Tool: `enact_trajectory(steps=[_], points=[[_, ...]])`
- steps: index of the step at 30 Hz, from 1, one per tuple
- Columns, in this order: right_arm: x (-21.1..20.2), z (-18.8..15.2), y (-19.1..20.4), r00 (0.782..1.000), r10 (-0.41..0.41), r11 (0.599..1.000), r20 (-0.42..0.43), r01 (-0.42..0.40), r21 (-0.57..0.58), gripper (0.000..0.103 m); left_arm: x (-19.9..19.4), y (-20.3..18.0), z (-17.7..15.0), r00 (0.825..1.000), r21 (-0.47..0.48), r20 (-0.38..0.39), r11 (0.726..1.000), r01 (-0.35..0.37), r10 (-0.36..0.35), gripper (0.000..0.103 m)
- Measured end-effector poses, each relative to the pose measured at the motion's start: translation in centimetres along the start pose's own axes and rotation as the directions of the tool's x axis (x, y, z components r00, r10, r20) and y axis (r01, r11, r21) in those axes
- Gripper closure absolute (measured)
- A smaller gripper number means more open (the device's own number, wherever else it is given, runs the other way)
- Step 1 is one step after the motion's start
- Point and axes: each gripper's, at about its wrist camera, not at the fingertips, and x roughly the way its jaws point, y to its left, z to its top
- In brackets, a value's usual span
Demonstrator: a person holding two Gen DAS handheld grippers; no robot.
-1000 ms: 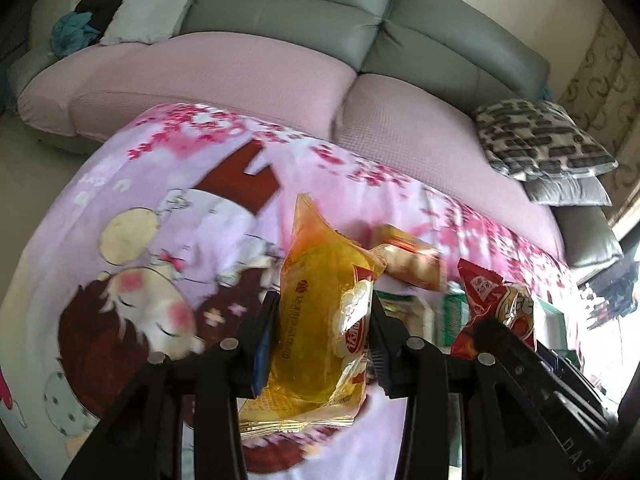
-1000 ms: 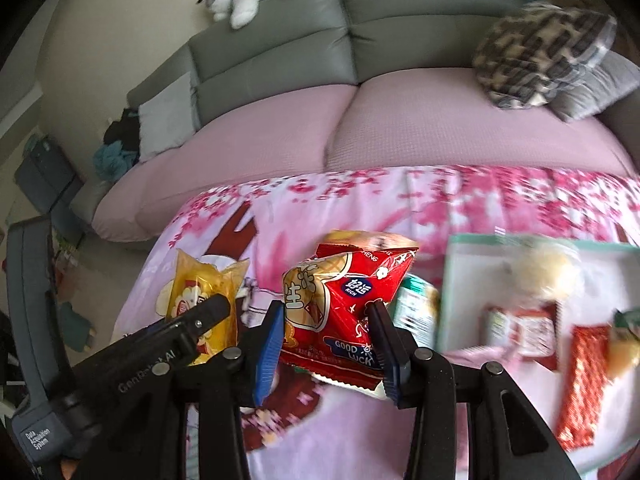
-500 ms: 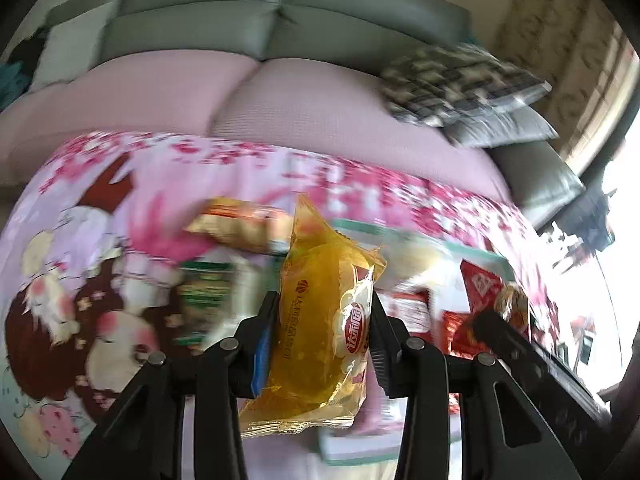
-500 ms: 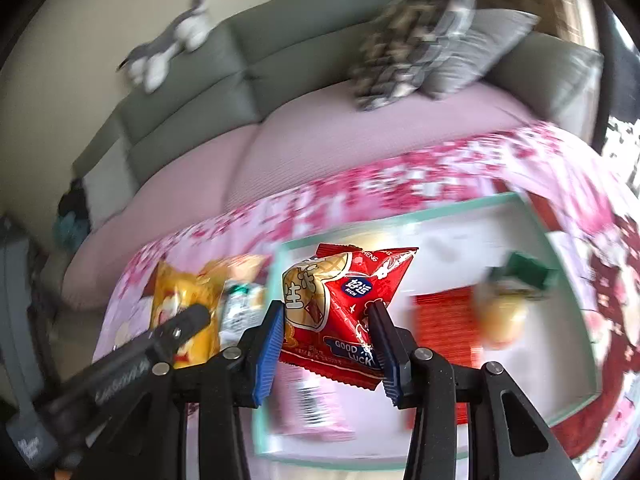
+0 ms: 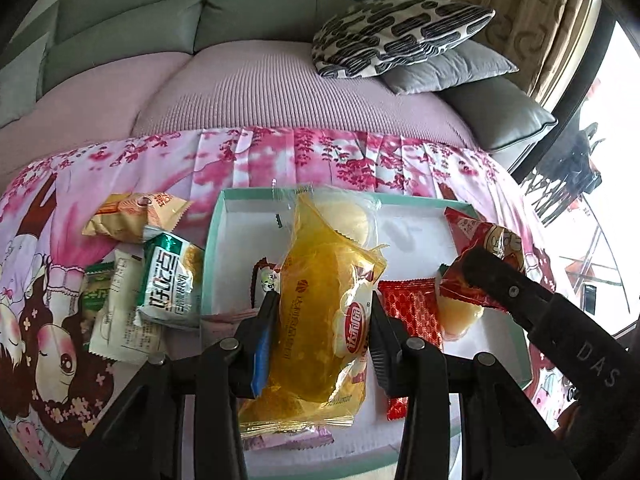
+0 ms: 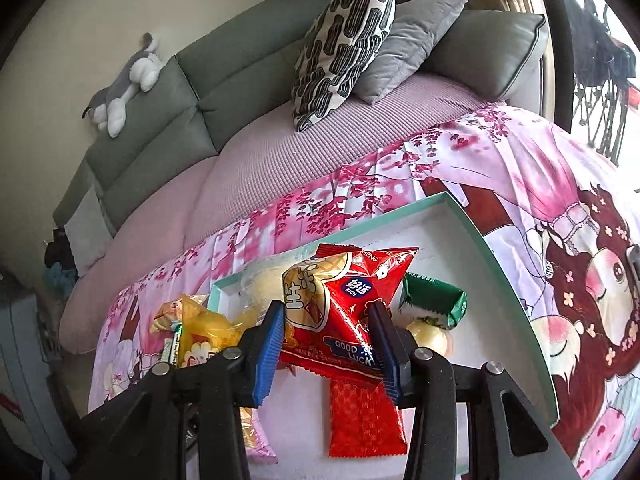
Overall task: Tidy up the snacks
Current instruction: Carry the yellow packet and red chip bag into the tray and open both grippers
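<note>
My left gripper point(image 5: 322, 312) is shut on a yellow cake packet point(image 5: 328, 312) and holds it above the white tray with a teal rim point(image 5: 212, 240). My right gripper point(image 6: 328, 328) is shut on a red snack bag point(image 6: 344, 300), also above the tray point(image 6: 496, 248). The red bag and the right gripper show at the right of the left wrist view point(image 5: 480, 256). In the tray lie a flat red packet point(image 6: 364, 420), a green-wrapped sweet point(image 6: 436, 296) and a clear-wrapped round cake point(image 5: 352, 216).
Loose snacks lie on the pink cartoon cloth point(image 5: 60, 320) left of the tray: an orange packet point(image 5: 132, 216), a green-and-white packet point(image 5: 168, 280), a white packet point(image 5: 120, 320). A pink and grey sofa point(image 5: 260, 80) with cushions point(image 5: 396, 32) stands behind.
Both grippers have swung right with their packets, from over the bare cloth to over the tray. Both stay shut on their snacks.
</note>
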Motion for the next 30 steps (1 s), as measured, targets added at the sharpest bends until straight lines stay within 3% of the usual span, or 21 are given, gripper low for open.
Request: enact_trajectory(steps=[21, 25, 30], points=[[1.7, -0.2, -0.9, 1.000, 0.016, 1.000, -0.021, -0.016, 0.012, 0.057, 2.1, -1.9, -0.3, 0.999, 0.044, -0.039, 0.999, -0.015, 0.017, 0.059], [1.6, -0.3, -1.0, 1.000, 0.019, 1.000, -0.021, -0.019, 0.014, 0.057, 1.8, -1.8, -0.3, 0.999, 0.040, -0.037, 0.999, -0.007, 0.008, 0.046], [1.5, -0.5, -1.2, 0.999, 0.028, 1.000, -0.029, -0.027, 0.013, 0.056, 1.2, -2.0, -0.7, 0.999, 0.055, -0.031, 0.998, -0.025, 0.027, 0.046]])
